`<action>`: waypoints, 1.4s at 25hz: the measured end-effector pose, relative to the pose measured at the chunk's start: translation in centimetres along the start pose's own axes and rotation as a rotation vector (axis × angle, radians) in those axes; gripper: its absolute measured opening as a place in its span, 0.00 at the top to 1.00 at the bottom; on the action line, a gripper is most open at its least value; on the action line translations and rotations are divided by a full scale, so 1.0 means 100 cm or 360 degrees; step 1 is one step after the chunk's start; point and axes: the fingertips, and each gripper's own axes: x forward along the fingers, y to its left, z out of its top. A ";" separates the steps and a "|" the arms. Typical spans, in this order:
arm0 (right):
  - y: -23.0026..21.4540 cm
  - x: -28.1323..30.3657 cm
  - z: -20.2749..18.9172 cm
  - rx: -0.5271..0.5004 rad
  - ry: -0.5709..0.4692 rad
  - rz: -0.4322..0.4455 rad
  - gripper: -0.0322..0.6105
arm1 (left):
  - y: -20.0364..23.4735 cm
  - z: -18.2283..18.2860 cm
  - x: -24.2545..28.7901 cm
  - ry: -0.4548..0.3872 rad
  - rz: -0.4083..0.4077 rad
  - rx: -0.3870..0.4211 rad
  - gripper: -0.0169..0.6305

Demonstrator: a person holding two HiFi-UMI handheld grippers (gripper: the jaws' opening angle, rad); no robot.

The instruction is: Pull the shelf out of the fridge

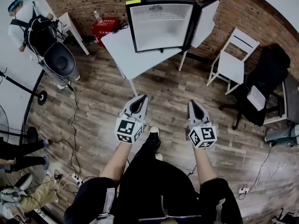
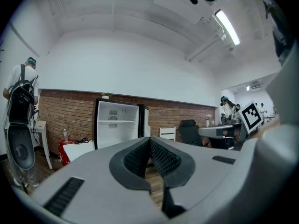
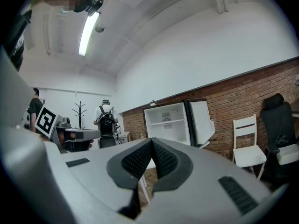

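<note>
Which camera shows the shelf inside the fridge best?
The left gripper view: it looks straight into the open fridge, so the shelf is a clear level line. The right gripper view shows it from the side. The head view shows it only faintly from above.

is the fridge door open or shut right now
Open. The fridge door is swung out to the right, baring the white interior with the shelf inside.

Both arms reach forward, left claw and right claw closed, seemingly empty.
</note>
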 end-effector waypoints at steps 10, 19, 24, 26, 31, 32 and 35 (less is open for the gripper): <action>-0.045 0.101 0.018 -0.0025 0.0030 0.0010 0.95 | 0.056 0.008 0.098 0.0011 -0.0020 -0.0006 0.94; -0.071 0.187 0.033 0.0014 0.0044 -0.0010 0.95 | 0.111 0.016 0.171 0.0048 -0.0057 -0.0009 0.94; -0.083 0.223 0.033 0.0028 0.0065 0.0026 0.95 | 0.129 0.015 0.199 0.0067 -0.0040 -0.0019 0.94; -0.088 0.239 0.033 0.0041 0.0066 0.0052 0.96 | 0.137 0.014 0.210 0.0075 -0.0019 -0.0023 0.94; -0.106 0.285 0.038 0.0076 0.0064 0.0132 0.96 | 0.158 0.016 0.241 0.0086 0.0050 -0.0029 0.94; -0.110 0.295 0.040 0.0078 0.0063 0.0153 0.96 | 0.162 0.017 0.248 0.0087 0.0070 -0.0028 0.94; -0.125 0.325 0.046 0.0087 0.0063 0.0228 0.96 | 0.174 0.023 0.270 0.0083 0.0150 -0.0031 0.94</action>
